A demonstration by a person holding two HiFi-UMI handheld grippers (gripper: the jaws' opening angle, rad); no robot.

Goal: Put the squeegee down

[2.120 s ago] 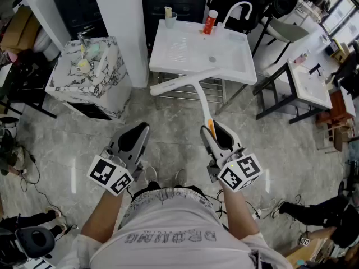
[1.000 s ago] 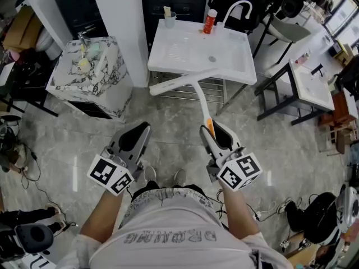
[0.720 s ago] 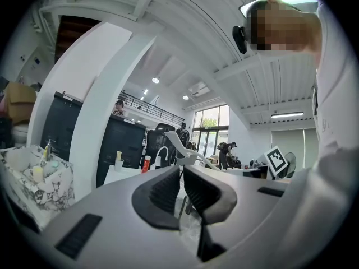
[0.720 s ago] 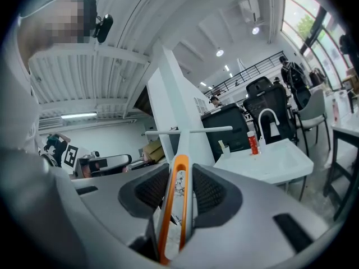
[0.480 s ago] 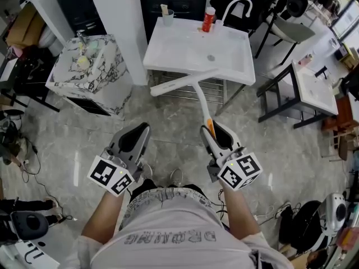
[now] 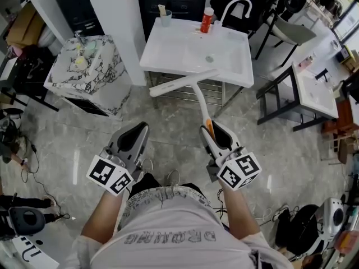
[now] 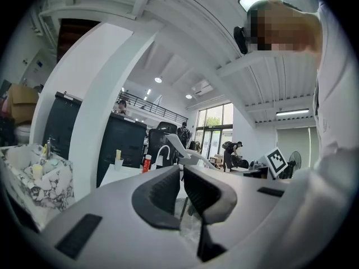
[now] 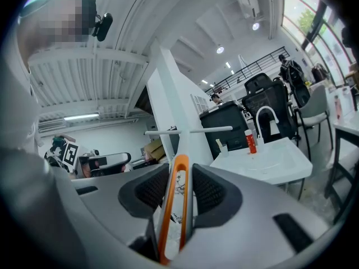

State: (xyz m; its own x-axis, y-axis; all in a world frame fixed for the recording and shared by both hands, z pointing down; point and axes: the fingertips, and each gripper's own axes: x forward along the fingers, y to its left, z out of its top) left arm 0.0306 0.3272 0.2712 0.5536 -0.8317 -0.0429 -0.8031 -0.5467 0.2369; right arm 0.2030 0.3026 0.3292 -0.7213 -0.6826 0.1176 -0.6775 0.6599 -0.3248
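Note:
The squeegee (image 6: 196,88) is white, with a long blade held crosswise in front of the white sink (image 6: 168,55) and an orange-edged handle. My right gripper (image 6: 209,128) is shut on that handle, and the blade sticks out ahead of it at about sink-edge height. In the right gripper view the orange handle loop (image 8: 178,195) sits clamped between the pads of the right gripper (image 8: 180,175), with the blade (image 8: 188,130) beyond. My left gripper (image 6: 140,128) hangs beside it over the floor, jaws together and holding nothing. The left gripper view also shows the left gripper (image 7: 181,175) empty.
On the sink's back rim stand a red bottle (image 6: 207,20) and a cup (image 6: 164,17), next to a white faucet (image 6: 235,7). A marble washstand (image 6: 84,66) stands at left behind a white pillar (image 6: 118,15). A black-framed table (image 6: 311,88) is at right. Cables lie on the floor at left.
Both grippers keep their pose and the grip on the squeegee is the same. The sink and washstand have drifted slightly left in the head view as I move across the room.

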